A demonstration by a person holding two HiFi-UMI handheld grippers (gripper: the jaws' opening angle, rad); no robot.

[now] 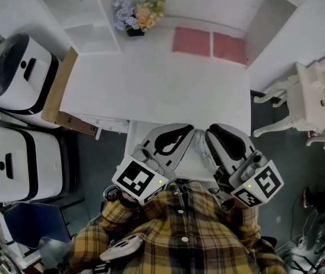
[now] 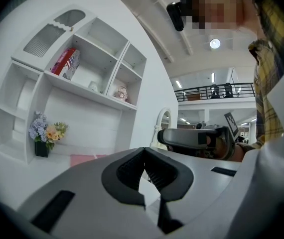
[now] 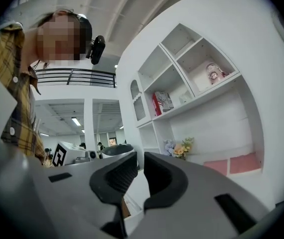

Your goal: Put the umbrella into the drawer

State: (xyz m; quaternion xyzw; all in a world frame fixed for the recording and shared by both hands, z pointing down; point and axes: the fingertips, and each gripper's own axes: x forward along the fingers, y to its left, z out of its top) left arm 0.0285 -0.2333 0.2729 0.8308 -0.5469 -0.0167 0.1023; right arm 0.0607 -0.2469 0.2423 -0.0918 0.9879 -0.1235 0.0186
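Note:
No umbrella shows in any view. Both grippers hang close together in front of the person's chest, above the front edge of the white desk [image 1: 151, 79]. The left gripper [image 1: 186, 132] is shut with nothing in it; its black pads [image 2: 132, 171] meet at the tips [image 2: 144, 150]. The right gripper [image 1: 210, 132] holds nothing, and its pads [image 3: 159, 176] stand only a narrow slit apart [image 3: 138, 156]. Each gripper shows in the other's view: the right gripper [image 2: 192, 136] and the left gripper [image 3: 116, 150]. What looks like a drawer front [image 1: 102, 123] sits under the desk's front left.
A white shelf unit [image 1: 88, 16] rises behind the desk, with a flower pot [image 1: 137, 16] and two pink pads [image 1: 209, 43] at its foot. A brown board [image 1: 57, 90] lines the desk's left side. White cases [image 1: 20, 79] stand left, a white ornate chair [image 1: 316, 101] right.

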